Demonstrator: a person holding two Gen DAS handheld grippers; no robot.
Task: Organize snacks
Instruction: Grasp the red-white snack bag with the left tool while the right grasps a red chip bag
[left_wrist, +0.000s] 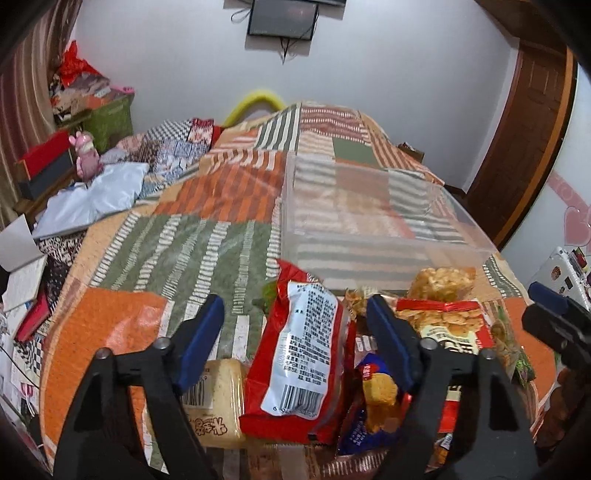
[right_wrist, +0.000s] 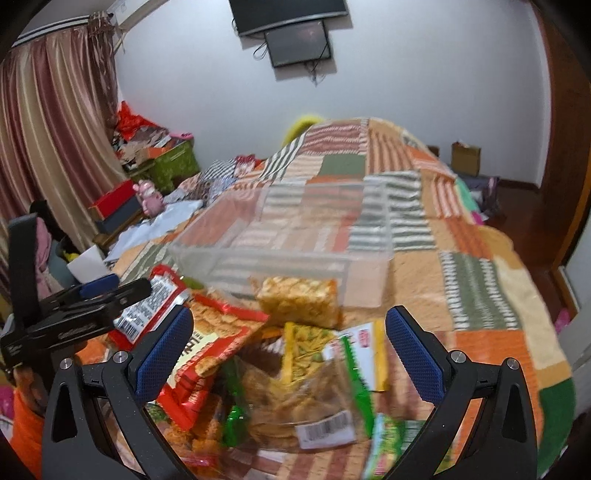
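Note:
A pile of snack packets lies on a patchwork cloth, just in front of a clear plastic bin (left_wrist: 369, 225) that also shows in the right wrist view (right_wrist: 295, 236). My left gripper (left_wrist: 295, 332) is open, its fingers either side of a red packet with a white label (left_wrist: 303, 350). A pale yellow packet (left_wrist: 218, 398) lies to its left, a cracker packet (left_wrist: 439, 325) to its right. My right gripper (right_wrist: 288, 354) is open above a clear bag with green edges (right_wrist: 306, 398), a yellow packet (right_wrist: 314, 343) and a red cracker packet (right_wrist: 207, 343). An orange crispy block (right_wrist: 299, 301) lies against the bin.
The right gripper shows at the right edge of the left wrist view (left_wrist: 554, 317); the left gripper shows at the left of the right wrist view (right_wrist: 74, 306). Boxes, a pink toy (left_wrist: 86, 155) and papers clutter the left side. A wooden door (left_wrist: 524, 122) stands at the right.

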